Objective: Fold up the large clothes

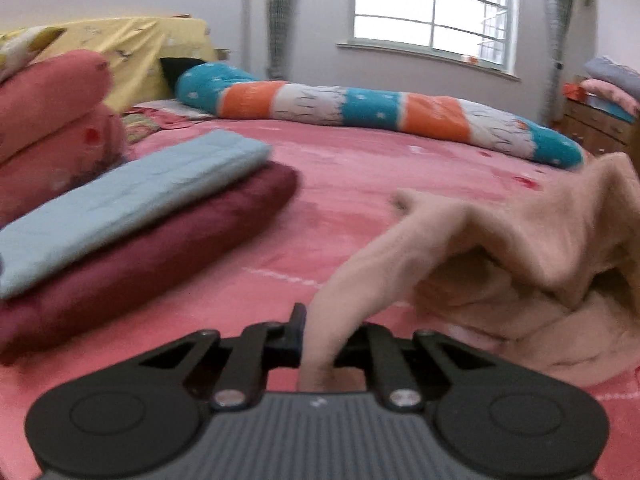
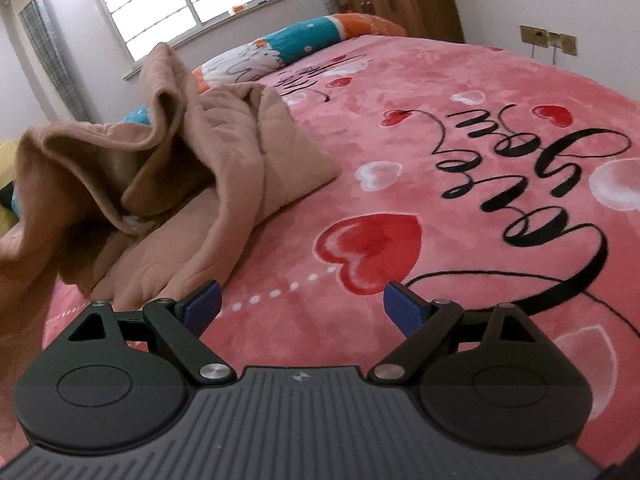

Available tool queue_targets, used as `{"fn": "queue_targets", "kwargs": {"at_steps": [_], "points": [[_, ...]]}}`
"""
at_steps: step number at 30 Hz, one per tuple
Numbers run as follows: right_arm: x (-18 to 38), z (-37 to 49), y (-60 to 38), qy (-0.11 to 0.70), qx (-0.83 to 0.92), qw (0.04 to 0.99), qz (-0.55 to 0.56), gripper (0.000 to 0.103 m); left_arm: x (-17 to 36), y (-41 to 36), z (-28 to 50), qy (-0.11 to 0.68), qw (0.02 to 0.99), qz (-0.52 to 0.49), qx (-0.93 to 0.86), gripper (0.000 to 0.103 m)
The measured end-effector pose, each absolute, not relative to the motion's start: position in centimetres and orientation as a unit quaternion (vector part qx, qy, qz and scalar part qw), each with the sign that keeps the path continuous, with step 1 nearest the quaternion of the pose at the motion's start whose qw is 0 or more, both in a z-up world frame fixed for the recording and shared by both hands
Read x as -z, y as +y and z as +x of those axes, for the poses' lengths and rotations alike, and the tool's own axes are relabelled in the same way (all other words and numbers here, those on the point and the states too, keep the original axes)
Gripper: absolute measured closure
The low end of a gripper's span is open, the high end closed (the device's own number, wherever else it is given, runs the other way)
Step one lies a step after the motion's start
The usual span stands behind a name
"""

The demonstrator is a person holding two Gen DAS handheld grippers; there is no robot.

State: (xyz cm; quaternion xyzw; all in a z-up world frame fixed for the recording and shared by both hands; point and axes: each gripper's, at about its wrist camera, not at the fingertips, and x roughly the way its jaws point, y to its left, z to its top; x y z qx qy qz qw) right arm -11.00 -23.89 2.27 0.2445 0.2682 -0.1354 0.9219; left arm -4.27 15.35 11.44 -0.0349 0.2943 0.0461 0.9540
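Closest to us, our left gripper (image 1: 316, 344) has its fingers clamped on a strip of the tan quilted garment (image 1: 520, 248), which rises from the grip to a rumpled heap on the pink bed (image 1: 340, 184). Our right gripper (image 2: 300, 304) hovers over the bedspread with its fingers spread wide and nothing between them, the garment just to its left. Beyond, to the left, a light blue folded piece (image 1: 132, 200) sits on a maroon one (image 1: 160, 248), and a striped bolster (image 1: 360, 104) lies at the far edge. We judge the thin pinch could slip, or one-handed pulling could drag the heap into a worse tangle or knock the finished stack.
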Motion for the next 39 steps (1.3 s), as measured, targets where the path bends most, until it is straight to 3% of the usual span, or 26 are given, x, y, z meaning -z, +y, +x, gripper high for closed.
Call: {"fn": "queue_targets", "kwargs": {"at_steps": [11, 13, 16, 21, 24, 27, 31, 37, 39], "points": [[-2.0, -10.3, -23.1, 0.28, 0.135, 0.921, 0.236, 0.0, -8.4, 18.9, -7.1, 0.366, 0.93, -0.01, -0.036, 0.086], [-2.0, -10.1, -23.0, 0.281, 0.136, 0.921, 0.233, 0.0, -8.4, 19.2, -7.6, 0.372, 0.928, -0.011, -0.027, 0.071], [-1.9, -9.7, -23.0, 0.281, 0.136, 0.92, 0.235, 0.0, -9.3, 19.5, -9.9, 0.36, 0.933, 0.011, -0.018, 0.057], [-2.2, -8.6, -23.2, 0.263, 0.128, 0.926, 0.238, 0.0, -12.0, 18.7, -12.5, 0.319, 0.947, 0.041, 0.02, 0.047], [-2.3, -7.7, -23.7, 0.245, 0.113, 0.927, 0.261, 0.0, -12.7, 16.6, -12.4, 0.313, 0.947, 0.037, 0.069, 0.045], [-2.0, -6.2, -24.0, 0.23, 0.11, 0.929, 0.269, 0.0, -12.0, 14.1, -11.6, 0.315, 0.942, 0.021, 0.111, 0.036], [-1.4, -4.3, -24.6, 0.226, 0.104, 0.925, 0.287, 0.001, -9.6, 11.2, -9.4, 0.323, 0.937, -0.004, 0.131, 0.035], [-0.3, -2.2, -25.9, 0.221, 0.093, 0.916, 0.32, 0.022, -5.8, 9.5, -5.8, 0.351, 0.931, -0.034, 0.096, 0.033], [-0.2, -1.1, -26.0, 0.225, 0.093, 0.917, 0.317, 0.022, -5.1, 9.5, -4.7, 0.354, 0.93, -0.047, 0.083, 0.033]]}}
